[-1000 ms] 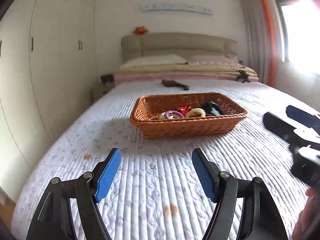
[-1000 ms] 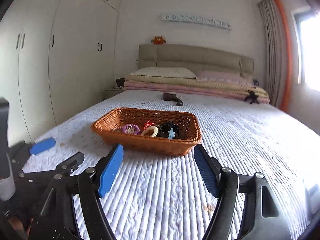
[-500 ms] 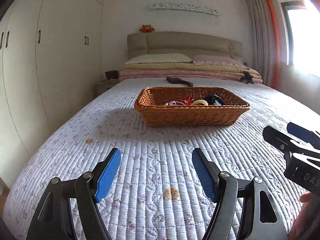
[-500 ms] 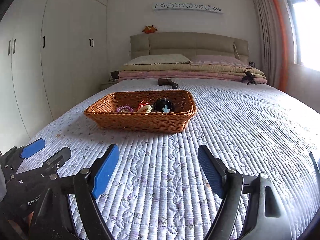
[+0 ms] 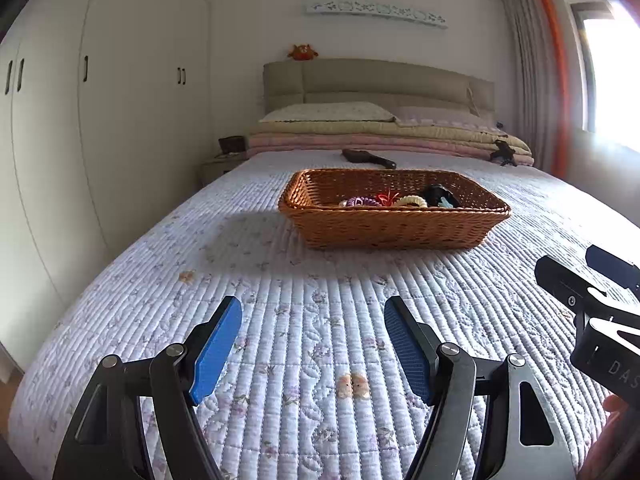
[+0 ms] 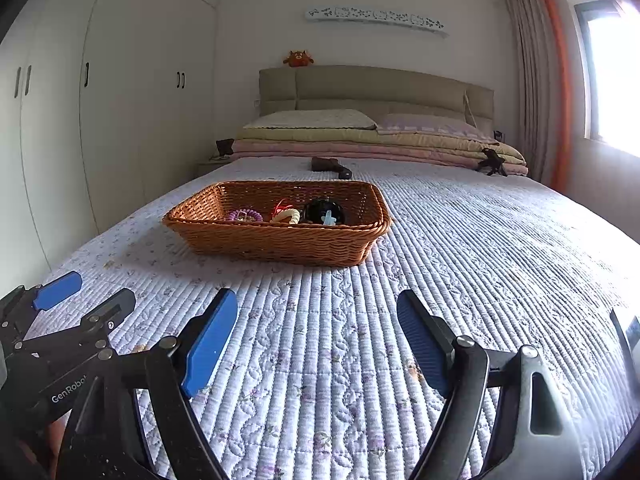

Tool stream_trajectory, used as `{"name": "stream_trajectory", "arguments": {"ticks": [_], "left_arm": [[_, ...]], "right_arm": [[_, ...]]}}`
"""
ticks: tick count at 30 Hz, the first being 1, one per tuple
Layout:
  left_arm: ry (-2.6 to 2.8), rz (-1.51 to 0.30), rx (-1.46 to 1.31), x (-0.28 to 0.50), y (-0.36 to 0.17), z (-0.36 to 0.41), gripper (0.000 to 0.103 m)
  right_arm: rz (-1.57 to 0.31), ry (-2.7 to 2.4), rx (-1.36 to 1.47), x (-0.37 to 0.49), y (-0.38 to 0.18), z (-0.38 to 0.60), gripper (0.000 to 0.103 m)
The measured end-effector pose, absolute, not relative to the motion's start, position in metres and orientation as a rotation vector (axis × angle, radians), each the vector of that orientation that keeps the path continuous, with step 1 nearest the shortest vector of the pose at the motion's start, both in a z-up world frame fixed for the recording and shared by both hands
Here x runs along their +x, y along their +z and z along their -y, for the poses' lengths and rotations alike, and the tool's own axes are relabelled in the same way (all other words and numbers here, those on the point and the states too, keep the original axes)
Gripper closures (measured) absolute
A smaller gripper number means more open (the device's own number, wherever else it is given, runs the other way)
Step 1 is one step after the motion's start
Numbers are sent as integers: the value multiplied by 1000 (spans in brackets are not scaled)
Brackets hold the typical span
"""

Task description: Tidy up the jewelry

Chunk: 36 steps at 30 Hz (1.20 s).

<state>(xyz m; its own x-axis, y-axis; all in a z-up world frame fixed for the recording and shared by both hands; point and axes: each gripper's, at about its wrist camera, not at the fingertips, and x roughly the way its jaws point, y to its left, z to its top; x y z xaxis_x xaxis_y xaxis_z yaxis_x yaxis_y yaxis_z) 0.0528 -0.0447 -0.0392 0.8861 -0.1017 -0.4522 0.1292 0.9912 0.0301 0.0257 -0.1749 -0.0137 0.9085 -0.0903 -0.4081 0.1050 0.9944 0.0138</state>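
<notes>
- Left gripper: jaws wide, nothing between them, unchanged from a second ago.
- Right gripper: jaws wide, empty, spread further than a second ago.
- Wicker basket on quilt, at 12 o'clock of both grippers; jewelry inside, undisturbed.

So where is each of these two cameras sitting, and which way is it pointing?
Left wrist view: rides on the left gripper, looking up the bed toward the wicker basket; its own open blue fingers show, and the right gripper at the right edge.
Right wrist view: rides on the right gripper, facing the same way; its open fingers show, and the left gripper at lower left.
Shared: basket, quilt, headboard, wardrobe.
</notes>
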Motion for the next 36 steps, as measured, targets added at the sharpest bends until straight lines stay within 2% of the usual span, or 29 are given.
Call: {"name": "stream_trajectory", "arguments": {"ticks": [5,9,27,29,30,31,36], "left_arm": [[-117,-469,57,54,-40,44,28],[-112,-453,51,51,-39,42,28],[-113,-451,42,49,-38,39,28],[-117,-453,38,49,-38,39,27],[-120,-455,36,49,-38,38,26],[-129,-457,33,50,-38,38,21],[-148,-478,36,52,-39,39,21]], "right_arm": [[-419,-101,35,26,-13,175,19],[-419,-100,40,26,-13,177,15],[-425,-98,46,27,-13,177,13],[-425,-99,47,27,-13,177,9],[-426,-100,48,27,-13,178,4],[-425,-101,52,27,-13,179,0],[-431,-93,80,27,-14,183,0]]}}
